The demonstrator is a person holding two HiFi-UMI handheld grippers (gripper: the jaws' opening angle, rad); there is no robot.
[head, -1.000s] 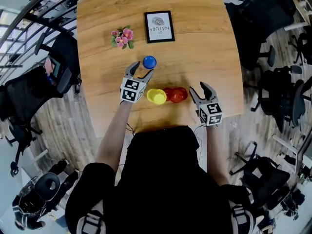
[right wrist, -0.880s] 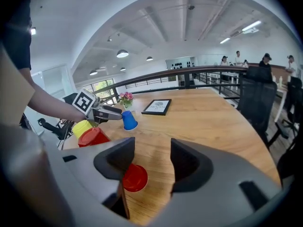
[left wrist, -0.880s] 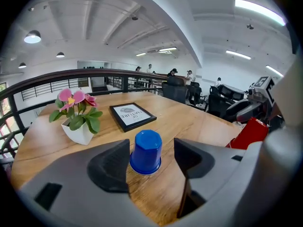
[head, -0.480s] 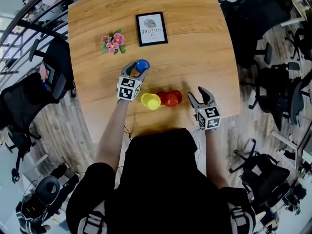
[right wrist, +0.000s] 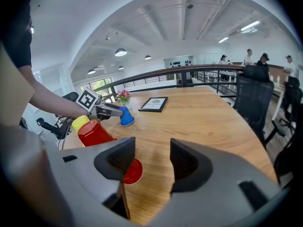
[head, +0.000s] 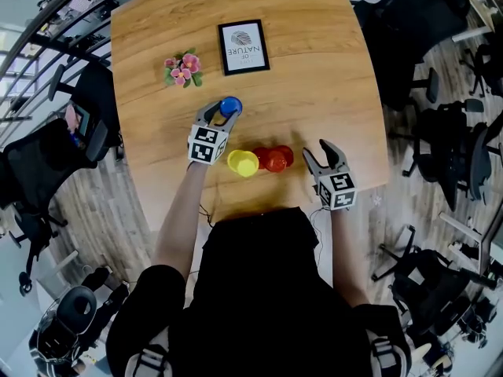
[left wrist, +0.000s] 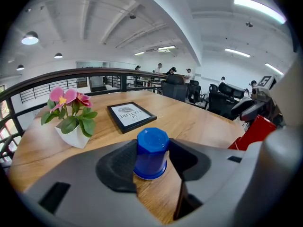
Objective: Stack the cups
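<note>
A blue cup (head: pixel 229 106) stands upside down on the wooden table (head: pixel 330 77). My left gripper (head: pixel 222 112) reaches round it, and its jaws are closing. In the left gripper view both pads touch the sides of the blue cup (left wrist: pixel 151 152). Near the front edge lie a yellow cup (head: pixel 243 162) and two red cups (head: pixel 275 159) side by side. My right gripper (head: pixel 318 149) hovers just right of the red cups, open, with nothing between its pads. In the right gripper view a red cup (right wrist: pixel 94 132) stands upside down at the left.
A framed picture (head: pixel 243 46) and a small pot of pink flowers (head: pixel 181 67) sit at the back of the table. Black office chairs (head: pixel 448 151) surround the table, and a railing (head: pixel 47 22) runs along the left.
My left gripper has moved forward to the blue cup and its jaws have drawn in against the cup. The right gripper has barely moved.
</note>
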